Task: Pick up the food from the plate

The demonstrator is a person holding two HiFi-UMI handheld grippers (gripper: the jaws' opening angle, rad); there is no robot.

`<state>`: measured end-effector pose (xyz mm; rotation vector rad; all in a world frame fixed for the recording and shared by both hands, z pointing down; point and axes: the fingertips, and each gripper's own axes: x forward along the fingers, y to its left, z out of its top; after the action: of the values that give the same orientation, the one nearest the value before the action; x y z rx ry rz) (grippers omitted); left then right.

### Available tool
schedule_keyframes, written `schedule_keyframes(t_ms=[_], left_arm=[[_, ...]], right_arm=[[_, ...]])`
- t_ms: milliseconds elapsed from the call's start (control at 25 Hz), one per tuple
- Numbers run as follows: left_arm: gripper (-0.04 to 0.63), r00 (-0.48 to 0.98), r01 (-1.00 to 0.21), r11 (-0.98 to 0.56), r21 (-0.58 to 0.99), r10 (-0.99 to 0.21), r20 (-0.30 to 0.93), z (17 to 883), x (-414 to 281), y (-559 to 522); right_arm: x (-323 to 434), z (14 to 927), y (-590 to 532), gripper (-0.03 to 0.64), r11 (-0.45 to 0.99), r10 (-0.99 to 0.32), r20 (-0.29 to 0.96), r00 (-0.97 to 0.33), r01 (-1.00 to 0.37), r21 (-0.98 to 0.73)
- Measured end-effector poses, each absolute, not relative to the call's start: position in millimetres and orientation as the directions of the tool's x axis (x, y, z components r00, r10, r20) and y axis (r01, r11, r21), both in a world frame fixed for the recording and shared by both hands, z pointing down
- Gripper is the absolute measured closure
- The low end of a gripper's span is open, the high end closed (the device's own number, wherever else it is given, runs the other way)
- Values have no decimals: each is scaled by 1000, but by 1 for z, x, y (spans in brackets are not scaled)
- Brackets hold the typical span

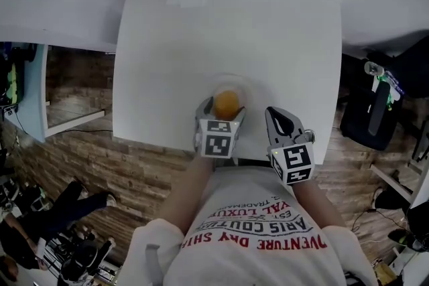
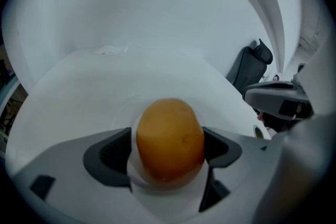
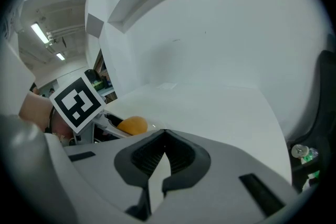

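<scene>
Food (image 1: 227,102), a smooth orange lump, sits on a small white plate (image 1: 228,79) close to the near edge of our white table (image 1: 228,23), about midway along that edge. Our left gripper (image 1: 224,109) points steeply down at it with its jaws spread wide, one on each side of the food. In the left gripper view the food (image 2: 169,139) fills most of the gap between the two dark pads (image 2: 107,157). A thin strip of white plate (image 2: 157,190) shows between the left pad and the food, and the right pad lies right at the food's edge. We see no squeeze on the food, so we read the left gripper (image 2: 168,150) as open around it and not gripping. The food rests on the plate. Our right gripper (image 1: 280,122) hangs just to the right of the plate, over the table's near edge and apart from the food. In the right gripper view its jaws are drawn together, pad tips meeting, and the right gripper (image 3: 164,139) holds nothing. That view also catches the food (image 3: 132,125) off to the left, with the left gripper's marker cube (image 3: 79,102) just beside it. Below the table edge the head view shows our shirt (image 1: 265,231), with wooden floor (image 1: 134,171) to the left.
</scene>
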<state>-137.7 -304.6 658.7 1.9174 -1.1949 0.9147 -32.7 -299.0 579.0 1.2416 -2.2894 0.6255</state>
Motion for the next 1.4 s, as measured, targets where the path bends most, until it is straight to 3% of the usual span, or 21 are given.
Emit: schedule_keyframes(t_ms=[120, 440, 640, 960, 1400], left_arm=[[229, 314, -925, -343, 166, -441, 841, 660, -139, -304], [232, 339, -912, -368, 183, -422, 841, 659, -138, -303], [232, 373, -910, -361, 206, -490, 788, 637, -139, -312], [232, 433, -894, -406, 191, -669, 603, 548, -145, -335], [232, 522, -851, -504, 150, -777, 353, 430, -159, -362]], right_arm=[[-32, 577, -301, 606, 488, -652, 581, -488, -856, -170], [-27, 574, -298, 606, 485, -657, 581, -480, -859, -162], [-27, 566, -297, 606, 480, -670, 574, -471, -864, -150], [-28, 525, -310, 606, 418, -750, 501, -431, -897, -145], [-39, 449, -328, 606, 346, -865, 349, -362, -932, -110]])
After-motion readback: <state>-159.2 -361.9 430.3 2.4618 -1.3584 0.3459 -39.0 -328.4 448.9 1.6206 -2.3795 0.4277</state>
